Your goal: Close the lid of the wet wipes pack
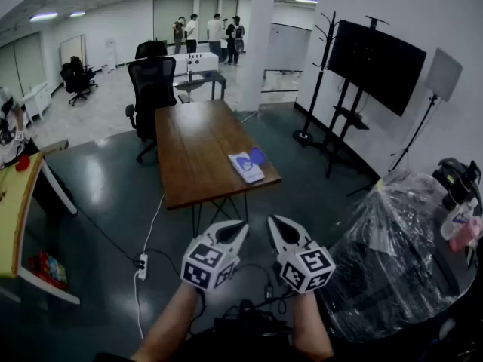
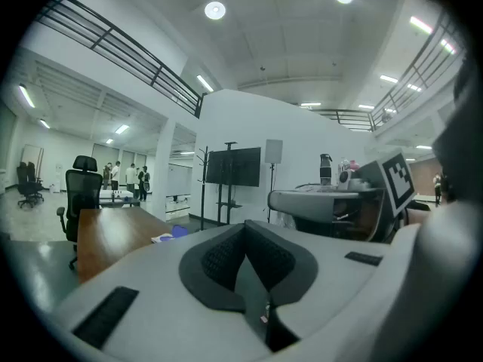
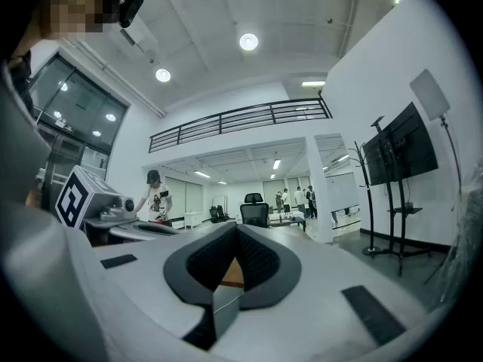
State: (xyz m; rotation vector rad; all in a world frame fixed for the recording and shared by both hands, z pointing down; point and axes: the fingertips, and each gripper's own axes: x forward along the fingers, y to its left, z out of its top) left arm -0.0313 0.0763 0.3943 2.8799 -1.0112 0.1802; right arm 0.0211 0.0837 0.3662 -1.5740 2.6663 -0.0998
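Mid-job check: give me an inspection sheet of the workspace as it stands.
Surface: brown table, wood top.
Job's things: wet wipes pack near the table's right front corner; blue lid looks flipped open.
Clutter: nothing seen on the table.
Grippers: left gripper and right gripper both shut, empty, short of the table.
Cables: power strip and white cable on the floor.
Surroundings: office chair, screen on stand, people far back.
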